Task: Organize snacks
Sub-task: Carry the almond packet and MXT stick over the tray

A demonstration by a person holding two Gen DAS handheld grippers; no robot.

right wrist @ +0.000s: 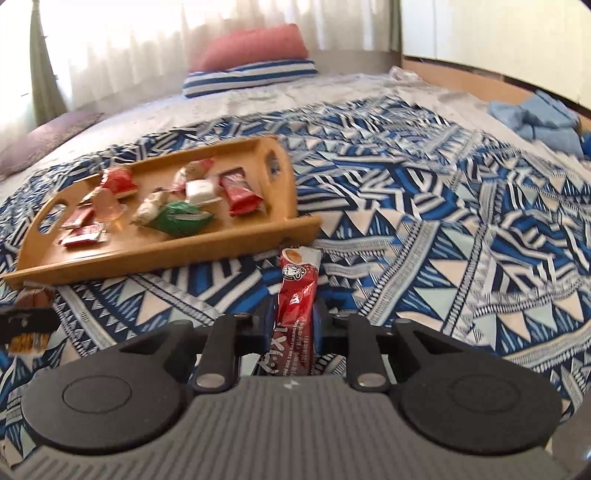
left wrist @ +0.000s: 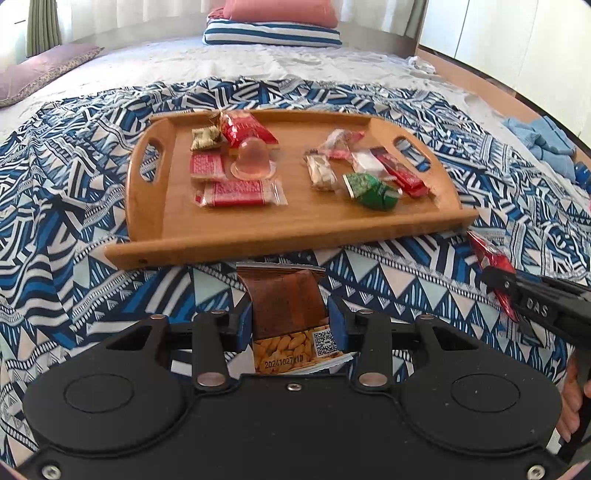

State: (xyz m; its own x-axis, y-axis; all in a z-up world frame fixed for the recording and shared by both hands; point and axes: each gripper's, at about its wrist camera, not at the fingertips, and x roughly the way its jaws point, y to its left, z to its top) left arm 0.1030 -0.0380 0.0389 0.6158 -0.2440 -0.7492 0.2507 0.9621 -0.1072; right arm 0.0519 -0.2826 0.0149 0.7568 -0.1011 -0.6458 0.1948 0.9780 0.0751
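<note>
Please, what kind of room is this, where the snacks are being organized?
Most likely a bedroom. The wooden tray of snacks sits on a bed covered by a blue patterned sheet, with stacked pillows at the far end and curtains behind them.

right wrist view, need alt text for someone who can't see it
The right gripper is shut on a long red packet above a blue patterned bedspread. To its left sits a wooden tray holding wrapped snacks.
</note>
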